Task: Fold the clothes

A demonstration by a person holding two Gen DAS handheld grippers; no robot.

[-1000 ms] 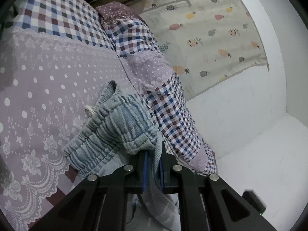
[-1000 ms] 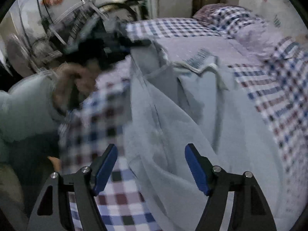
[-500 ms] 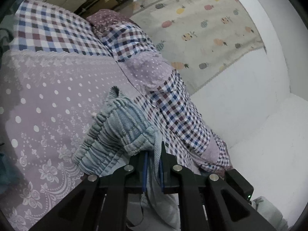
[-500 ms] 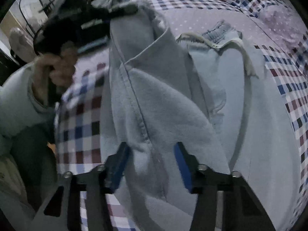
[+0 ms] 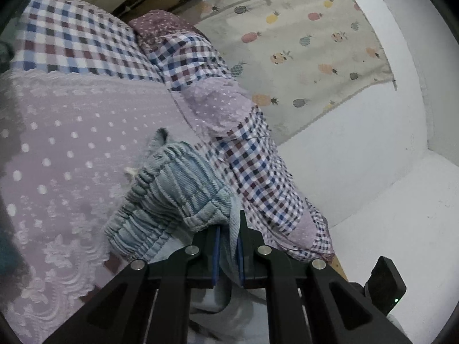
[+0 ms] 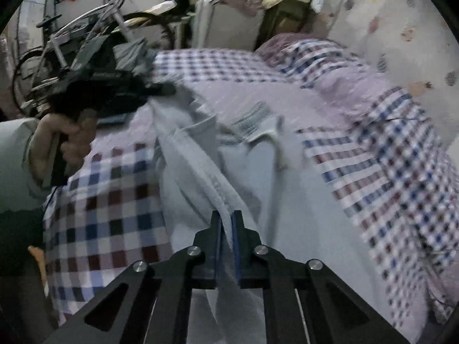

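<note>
The right gripper (image 6: 226, 229), spread wide around the cloth a second ago, has now pinched shut on a seam fold of the pale blue trousers (image 6: 200, 177). The left gripper (image 5: 228, 238) stays clamped on their gathered waistband (image 5: 169, 195) (seen from the right wrist, it is raised in the person's hand (image 6: 68, 140)). The trousers hang between the two over the checked bedspread (image 6: 109, 200), probably partly resting on it, though blur hides that. With both ends held, the fold can begin.

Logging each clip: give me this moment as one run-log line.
left gripper: shut on light-blue trousers waistband | right gripper: shut on trousers side edge | trousers partly lifted off bed
</note>
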